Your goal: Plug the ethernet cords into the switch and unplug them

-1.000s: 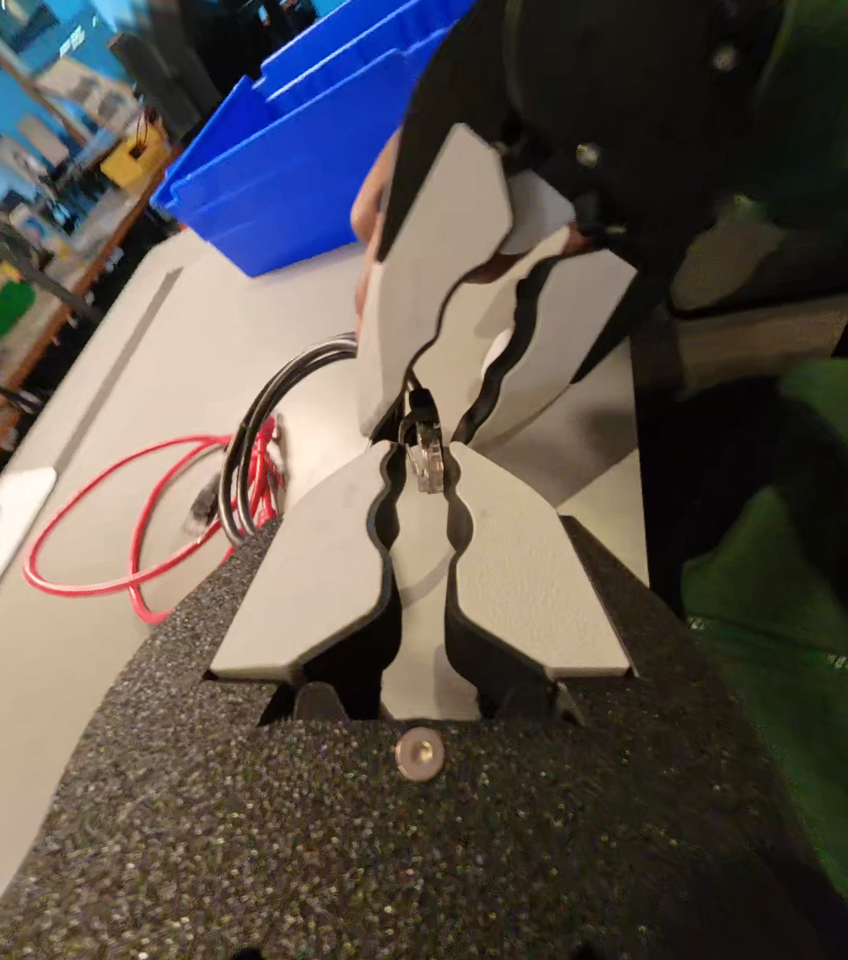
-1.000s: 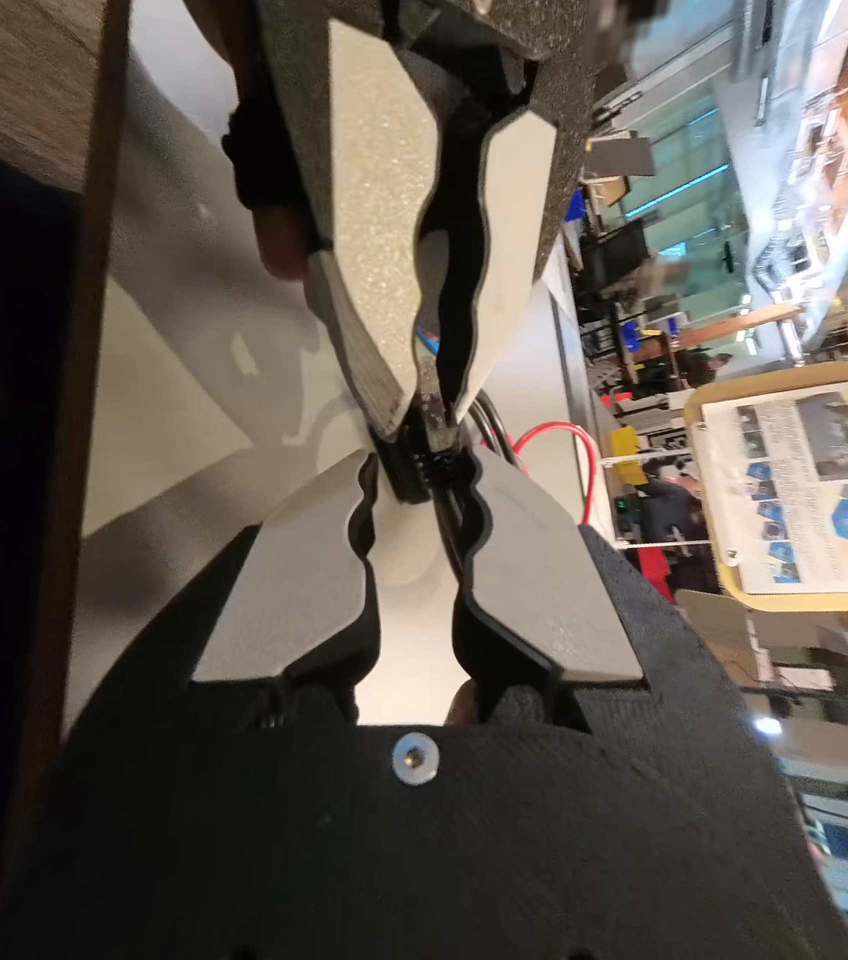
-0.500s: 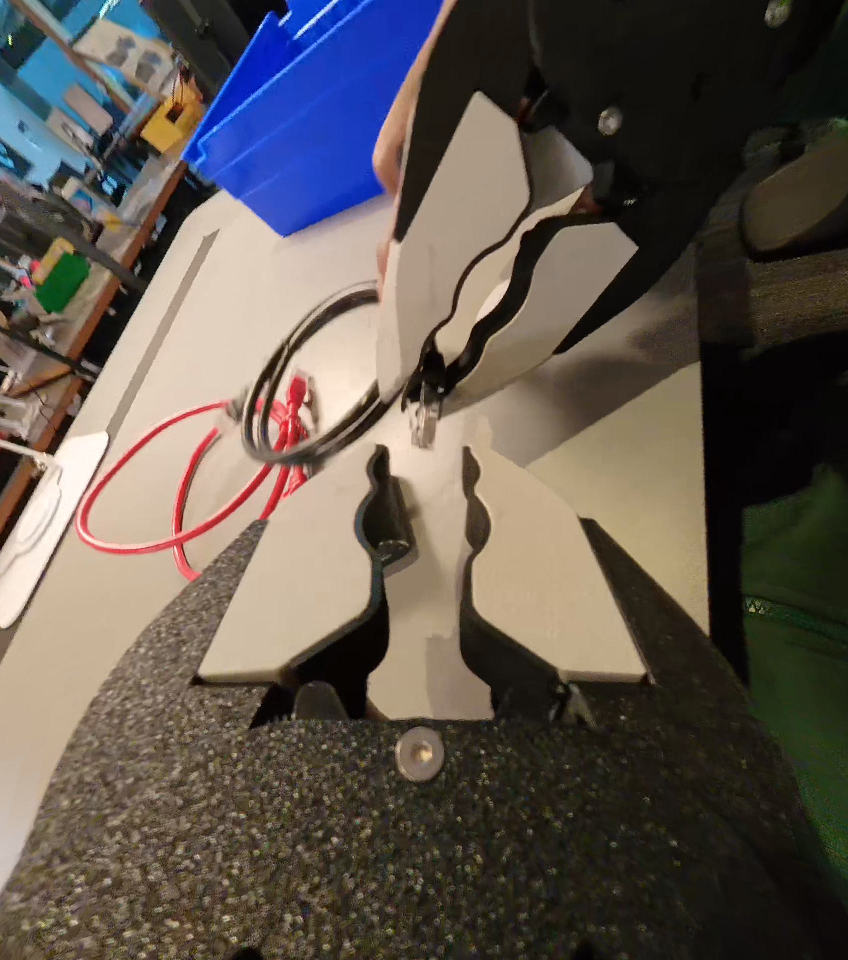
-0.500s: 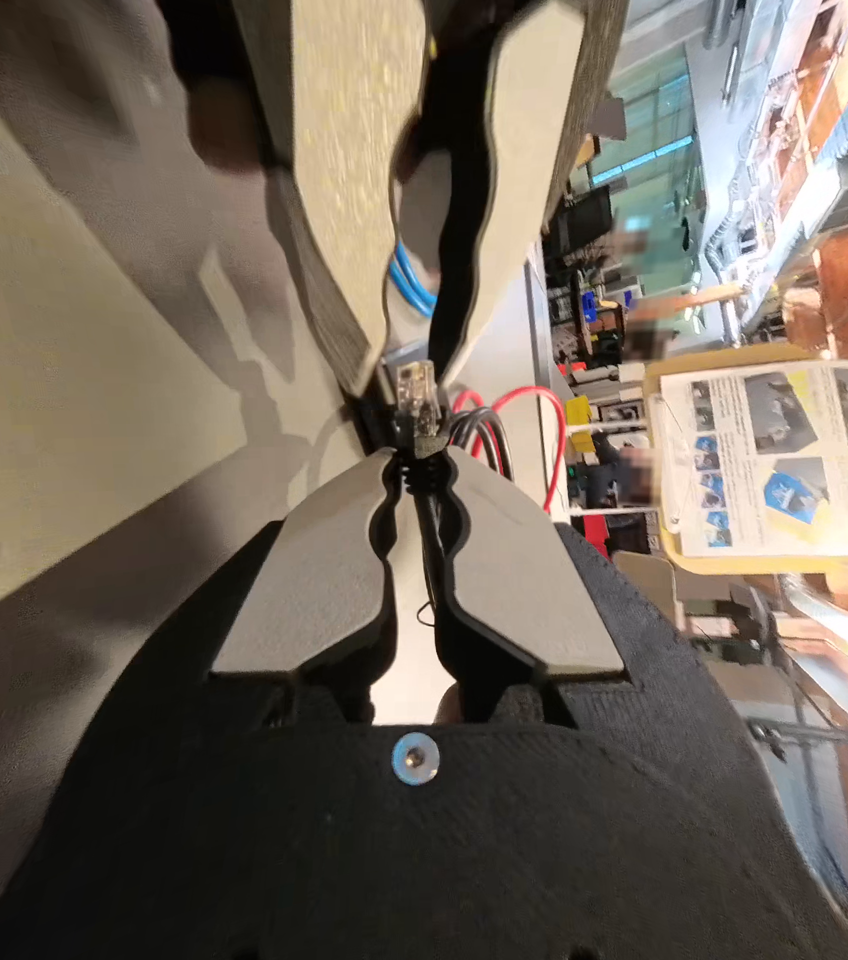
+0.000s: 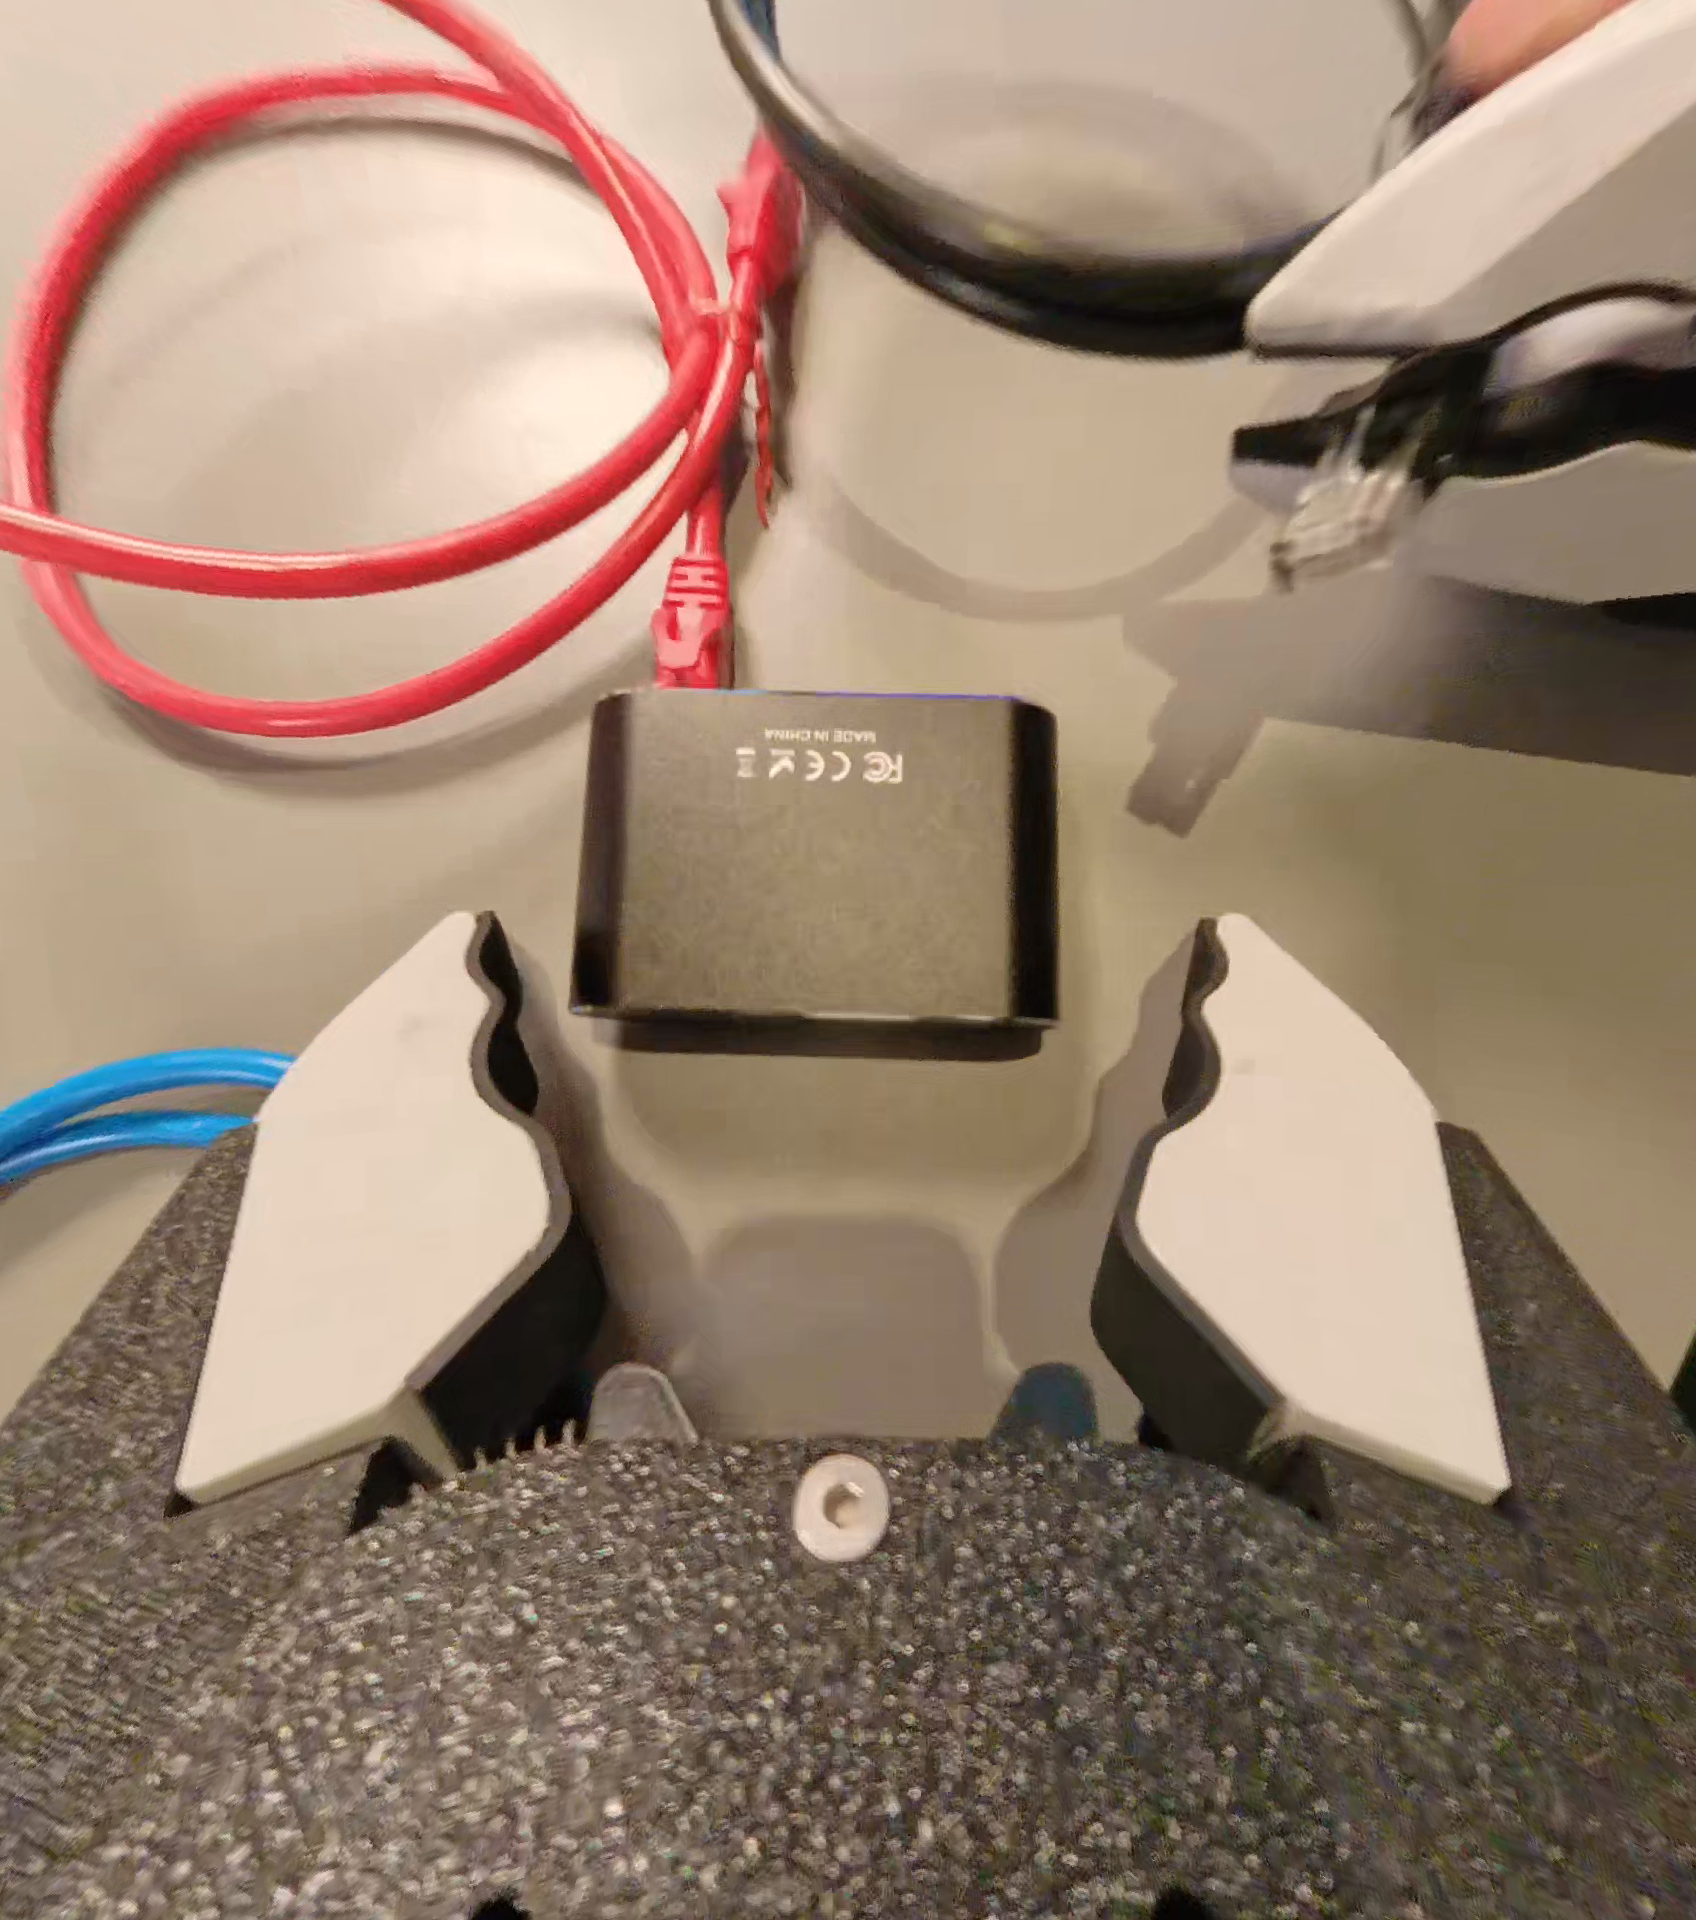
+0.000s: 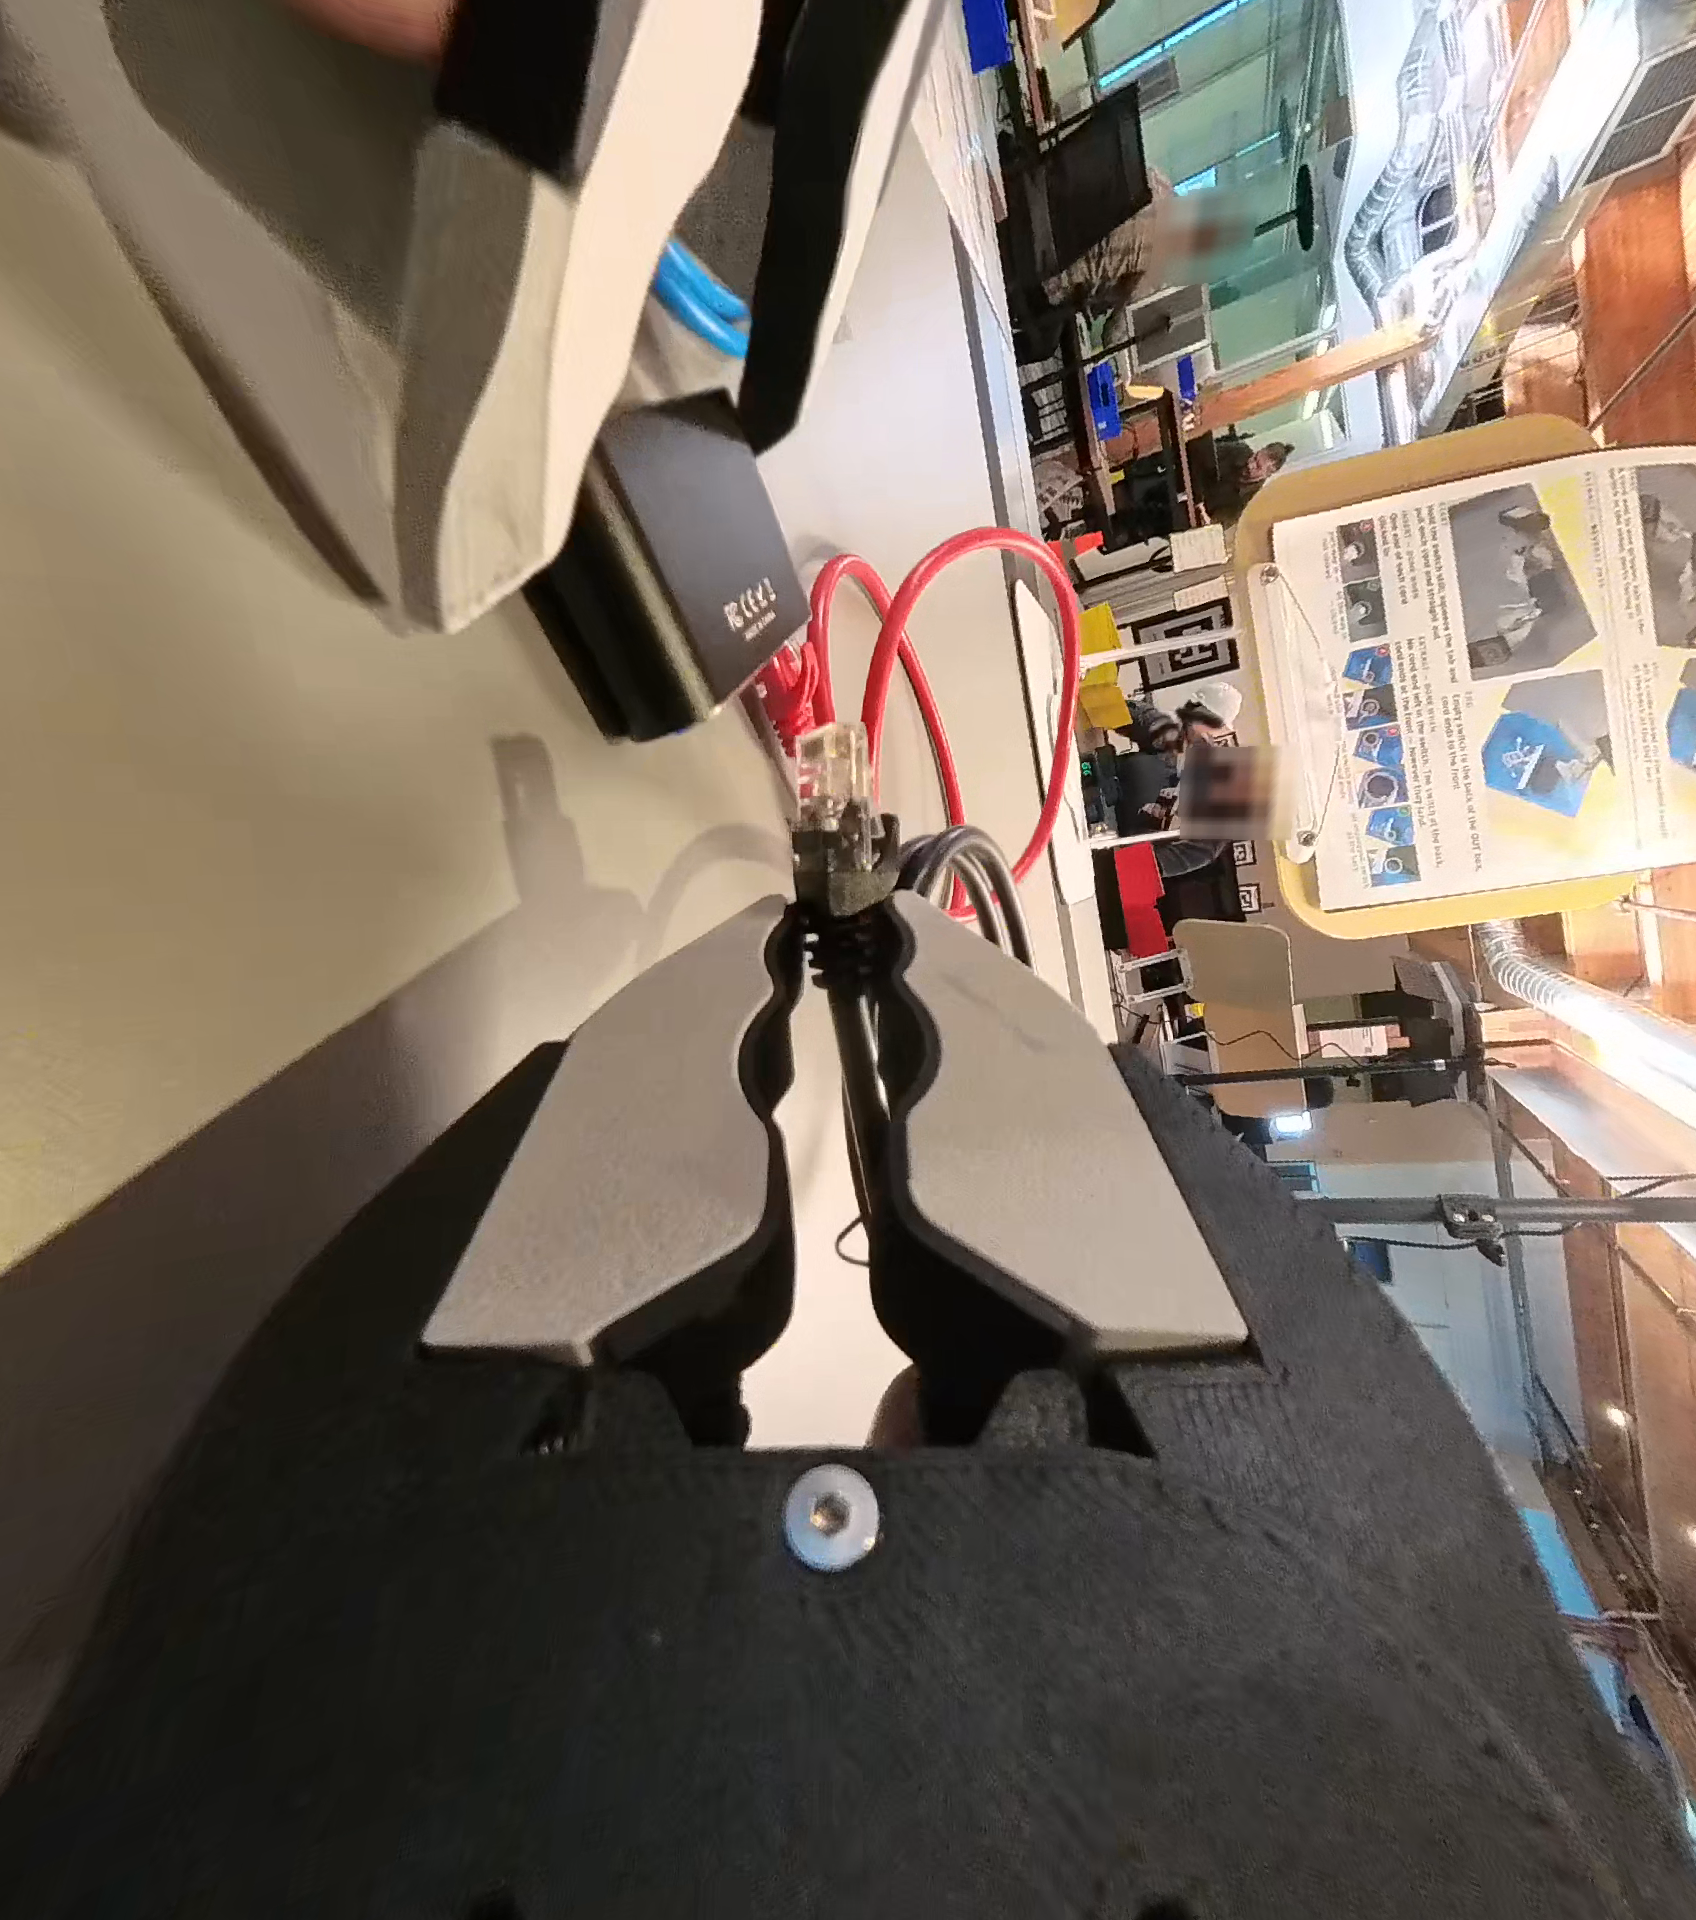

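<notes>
Left wrist view: left tongs (image 5: 844, 1029) spread wide, hovering over the surface (image 5: 200, 883) just behind the black switch (image 5: 813, 862), empty; red cord (image 5: 324, 540) plugged into the switch's far side at its left end, blue cord (image 5: 44, 1132) at lower left, right tongs (image 5: 1343, 457) at upper right with the clear plug (image 5: 1337, 514) of the black cord (image 5: 979, 270) sticking out. Right wrist view: right tongs (image 6: 839, 914) pressed together on the black cord's (image 6: 859, 1070) boot, clear plug (image 6: 831, 774) aimed toward the switch (image 6: 688, 582), near but apart, not inserted; left tongs (image 6: 563, 312) above the switch, red cord (image 6: 937, 727) looped beyond.
</notes>
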The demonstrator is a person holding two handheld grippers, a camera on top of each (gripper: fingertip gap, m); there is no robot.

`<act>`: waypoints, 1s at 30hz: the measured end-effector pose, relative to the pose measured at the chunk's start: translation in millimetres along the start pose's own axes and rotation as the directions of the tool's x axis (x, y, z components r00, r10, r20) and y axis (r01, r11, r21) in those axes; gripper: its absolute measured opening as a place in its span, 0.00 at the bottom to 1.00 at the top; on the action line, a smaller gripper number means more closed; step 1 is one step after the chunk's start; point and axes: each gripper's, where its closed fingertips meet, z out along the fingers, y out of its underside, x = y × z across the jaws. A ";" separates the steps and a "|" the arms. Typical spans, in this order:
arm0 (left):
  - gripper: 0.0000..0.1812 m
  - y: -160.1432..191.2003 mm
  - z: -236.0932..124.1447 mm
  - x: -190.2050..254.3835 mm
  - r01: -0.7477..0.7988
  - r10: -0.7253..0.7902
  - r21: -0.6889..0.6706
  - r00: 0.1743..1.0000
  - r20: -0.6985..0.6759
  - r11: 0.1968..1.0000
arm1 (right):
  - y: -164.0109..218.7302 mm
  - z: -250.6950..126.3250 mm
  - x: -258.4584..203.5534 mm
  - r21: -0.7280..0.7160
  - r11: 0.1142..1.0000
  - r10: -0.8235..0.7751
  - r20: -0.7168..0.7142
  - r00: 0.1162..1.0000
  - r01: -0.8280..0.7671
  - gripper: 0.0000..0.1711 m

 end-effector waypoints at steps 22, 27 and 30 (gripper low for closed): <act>0.47 -27.0 -45.3 48.0 0.160 -0.010 0.235 0.845 -0.535 0.959 | -25.5 -16.1 31.3 -0.045 0.934 -0.342 -0.399 0.851 0.354 0.07; 0.03 -40.5 -69.3 15.4 0.354 -0.100 0.350 0.812 -0.575 0.867 | -34.5 -17.7 27.1 -0.074 0.920 -0.379 -0.429 0.820 0.386 0.06; 0.30 -18.5 -57.0 10.4 0.215 -0.096 0.295 0.924 -0.371 0.931 | -25.2 -9.3 21.9 -0.117 0.934 -0.356 -0.374 0.856 0.338 0.06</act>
